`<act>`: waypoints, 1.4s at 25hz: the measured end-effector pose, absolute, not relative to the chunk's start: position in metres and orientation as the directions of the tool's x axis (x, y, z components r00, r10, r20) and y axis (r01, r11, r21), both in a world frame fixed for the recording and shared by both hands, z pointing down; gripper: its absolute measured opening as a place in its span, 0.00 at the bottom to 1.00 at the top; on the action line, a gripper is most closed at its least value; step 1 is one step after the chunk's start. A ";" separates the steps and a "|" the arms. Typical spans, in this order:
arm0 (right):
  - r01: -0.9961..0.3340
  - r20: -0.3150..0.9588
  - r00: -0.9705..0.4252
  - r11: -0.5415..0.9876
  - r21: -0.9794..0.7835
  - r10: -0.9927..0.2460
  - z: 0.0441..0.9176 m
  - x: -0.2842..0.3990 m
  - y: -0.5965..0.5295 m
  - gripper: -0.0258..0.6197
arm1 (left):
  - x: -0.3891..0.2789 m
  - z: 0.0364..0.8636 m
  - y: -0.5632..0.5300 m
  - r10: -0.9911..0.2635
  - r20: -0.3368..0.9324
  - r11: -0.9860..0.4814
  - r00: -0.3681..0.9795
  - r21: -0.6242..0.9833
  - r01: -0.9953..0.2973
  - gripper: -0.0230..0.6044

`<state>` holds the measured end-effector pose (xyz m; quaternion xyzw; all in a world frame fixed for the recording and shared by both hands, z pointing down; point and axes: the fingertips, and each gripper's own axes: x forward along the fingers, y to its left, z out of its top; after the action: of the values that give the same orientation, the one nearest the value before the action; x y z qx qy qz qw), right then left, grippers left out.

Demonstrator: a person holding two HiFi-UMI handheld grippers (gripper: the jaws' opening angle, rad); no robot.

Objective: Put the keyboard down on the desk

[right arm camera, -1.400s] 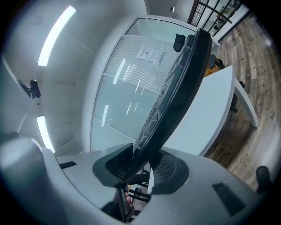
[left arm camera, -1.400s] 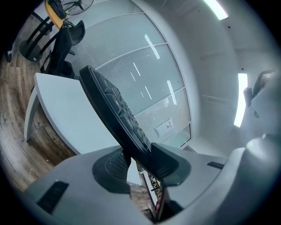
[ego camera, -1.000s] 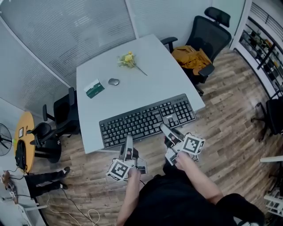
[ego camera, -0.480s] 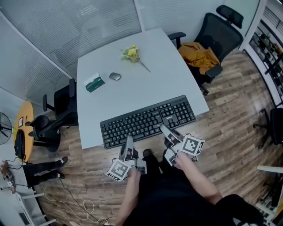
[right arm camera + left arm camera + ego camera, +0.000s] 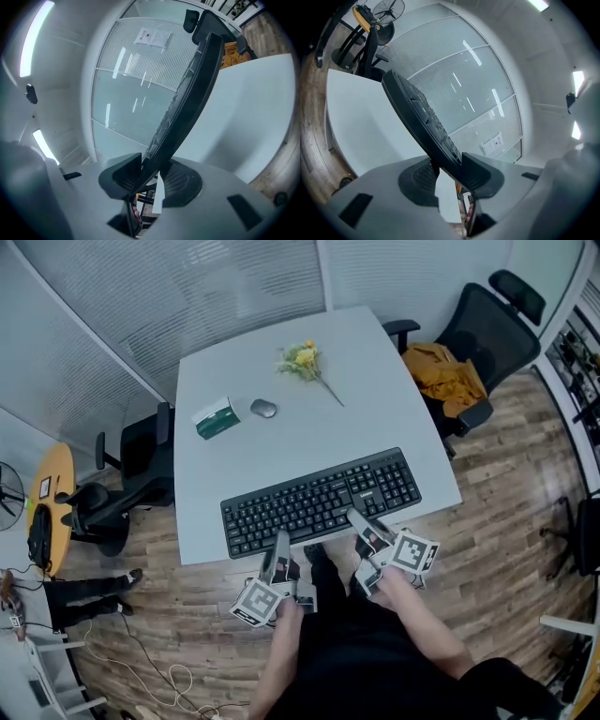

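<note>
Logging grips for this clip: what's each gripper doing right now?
Left gripper: shut on the keyboard's near edge.
Right gripper: shut on the same keyboard.

An office: a white bench [image 5: 281, 451] carrying a black keyboard [image 5: 321, 502] and a computer mouse [image 5: 263, 408] stands in a corner of ribbed glass partition walls [image 5: 187, 296]. A black swivel chair [image 5: 492, 320] with a headrest, an orange garment [image 5: 448, 374] draped over its seat, sits at one side, and another black chair [image 5: 141, 457] at the other, on a wood-plank floor [image 5: 511, 521].
</note>
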<state>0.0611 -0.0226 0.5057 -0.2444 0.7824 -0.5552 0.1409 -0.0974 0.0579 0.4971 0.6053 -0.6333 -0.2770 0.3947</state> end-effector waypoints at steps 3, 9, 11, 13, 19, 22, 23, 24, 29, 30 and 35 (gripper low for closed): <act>-0.222 0.035 -0.853 0.302 -0.927 -0.521 0.498 0.040 -0.050 0.24 | -0.115 0.493 0.033 -0.989 0.144 0.101 0.039 0.840 -0.532 0.24; -0.222 0.042 -0.869 0.312 -0.924 -0.493 0.495 -0.009 -0.100 0.25 | -0.161 0.497 -0.013 -0.989 0.143 0.110 0.026 0.851 -0.513 0.24; -0.210 0.030 -0.874 0.321 -0.924 -0.485 0.493 -0.026 -0.115 0.25 | -0.175 0.499 -0.028 -0.989 0.145 0.112 0.026 0.853 -0.510 0.24; -0.243 0.063 -0.872 0.317 -0.917 -0.485 0.499 -0.034 -0.128 0.25 | -0.185 0.502 -0.041 -0.988 0.151 0.117 0.029 0.859 -0.499 0.24; -0.304 0.158 -0.854 0.229 -0.925 -0.496 0.521 -0.059 -0.149 0.25 | -0.214 0.523 -0.064 -0.981 0.187 0.147 0.040 0.871 -0.469 0.24; -0.333 0.183 -0.852 0.237 -0.913 -0.491 0.533 -0.070 -0.154 0.25 | -0.226 0.536 -0.068 -0.977 0.210 0.168 0.044 0.874 -0.456 0.24; -0.342 0.196 -0.849 0.230 -0.911 -0.490 0.537 -0.072 -0.154 0.25 | -0.230 0.539 -0.069 -0.975 0.216 0.172 0.046 0.875 -0.453 0.24; -0.354 0.212 -0.846 0.217 -0.910 -0.490 0.542 -0.074 -0.155 0.25 | -0.232 0.543 -0.070 -0.974 0.221 0.175 0.050 0.875 -0.451 0.24; -0.370 0.236 -0.840 0.198 -0.908 -0.488 0.557 -0.079 -0.159 0.25 | -0.238 0.561 -0.078 -0.964 0.255 0.197 0.079 0.878 -0.437 0.24; -0.377 0.248 -0.837 0.186 -0.907 -0.488 0.561 -0.080 -0.160 0.25 | -0.239 0.564 -0.080 -0.962 0.259 0.201 0.080 0.879 -0.433 0.24; -0.402 0.283 -0.836 0.175 -0.899 -0.470 0.576 -0.087 -0.172 0.25 | -0.243 0.583 -0.087 -0.955 0.287 0.236 0.075 0.889 -0.392 0.24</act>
<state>-0.0872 -0.1719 0.5757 -0.2845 0.7660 -0.5757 0.0294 -0.2435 -0.0870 0.5825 0.5466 -0.6161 -0.2883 0.4884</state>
